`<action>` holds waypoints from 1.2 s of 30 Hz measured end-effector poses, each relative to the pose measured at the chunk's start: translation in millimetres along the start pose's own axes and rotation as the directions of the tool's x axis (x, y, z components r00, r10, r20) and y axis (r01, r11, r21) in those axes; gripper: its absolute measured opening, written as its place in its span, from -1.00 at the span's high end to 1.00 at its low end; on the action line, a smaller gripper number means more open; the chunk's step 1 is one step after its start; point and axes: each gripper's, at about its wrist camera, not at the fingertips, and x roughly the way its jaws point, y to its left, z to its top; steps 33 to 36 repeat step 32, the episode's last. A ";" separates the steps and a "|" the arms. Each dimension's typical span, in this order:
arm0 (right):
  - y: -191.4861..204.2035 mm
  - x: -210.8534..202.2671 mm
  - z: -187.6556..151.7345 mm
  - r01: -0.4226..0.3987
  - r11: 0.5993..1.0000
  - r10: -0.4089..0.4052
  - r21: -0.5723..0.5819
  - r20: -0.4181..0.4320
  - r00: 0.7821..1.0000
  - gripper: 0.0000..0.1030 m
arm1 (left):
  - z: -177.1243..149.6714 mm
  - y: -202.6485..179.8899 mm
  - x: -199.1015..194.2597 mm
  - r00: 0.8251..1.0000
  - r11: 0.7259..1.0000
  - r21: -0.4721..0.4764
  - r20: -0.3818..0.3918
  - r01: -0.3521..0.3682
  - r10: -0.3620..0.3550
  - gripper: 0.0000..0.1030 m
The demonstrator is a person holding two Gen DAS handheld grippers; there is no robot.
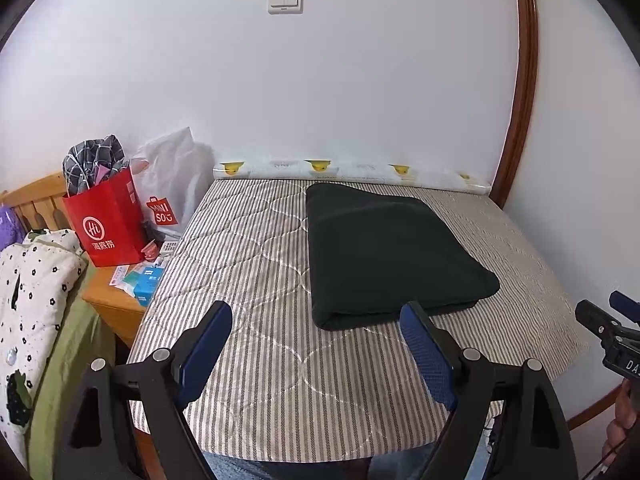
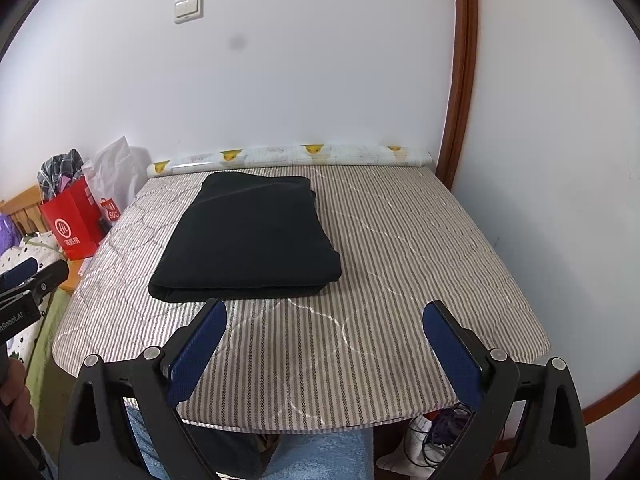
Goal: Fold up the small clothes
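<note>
Both tools, left (image 1: 316, 320) and right (image 2: 325, 320), gape wide before folded black garment (image 1: 384, 248); bag (image 1: 160, 204) reads "MINISO".

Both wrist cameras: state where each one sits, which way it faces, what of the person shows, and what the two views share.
Left wrist: rides the left gripper, open above the near edge of the striped pad, facing the wall; the right gripper and some fingers show at the right edge.
Right wrist: rides the right gripper, open, facing the same wall; the left gripper and a hand show at left.
Shared: folded black garment, red paper bag, wall switch.
</note>
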 end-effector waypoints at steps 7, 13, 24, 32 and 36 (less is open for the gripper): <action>-1.8 -0.7 -0.7 0.002 1.000 -0.002 0.013 0.002 1.000 -0.89 | 2.0 0.4 0.8 1.000 1.000 -0.001 0.000 0.000 0.000 -0.65; 1.0 -2.4 -2.3 -0.009 1.000 0.009 0.007 0.009 1.000 -0.89 | 1.9 1.5 -0.1 1.000 1.000 0.001 0.007 -0.004 0.004 -0.65; 0.3 -8.2 -0.9 -0.015 1.000 0.015 0.004 0.024 1.000 -0.89 | 2.1 1.6 0.4 1.000 1.000 0.003 0.026 -0.003 0.003 -0.65; -2.7 2.5 -3.4 -0.003 1.000 0.003 0.000 0.019 1.000 -0.89 | -1.5 10.9 12.6 1.000 1.000 0.003 0.017 -0.018 0.018 -0.65; -2.7 2.5 -3.4 -0.003 1.000 0.003 0.000 0.019 1.000 -0.89 | -1.5 10.9 12.6 1.000 1.000 0.003 0.017 -0.018 0.018 -0.65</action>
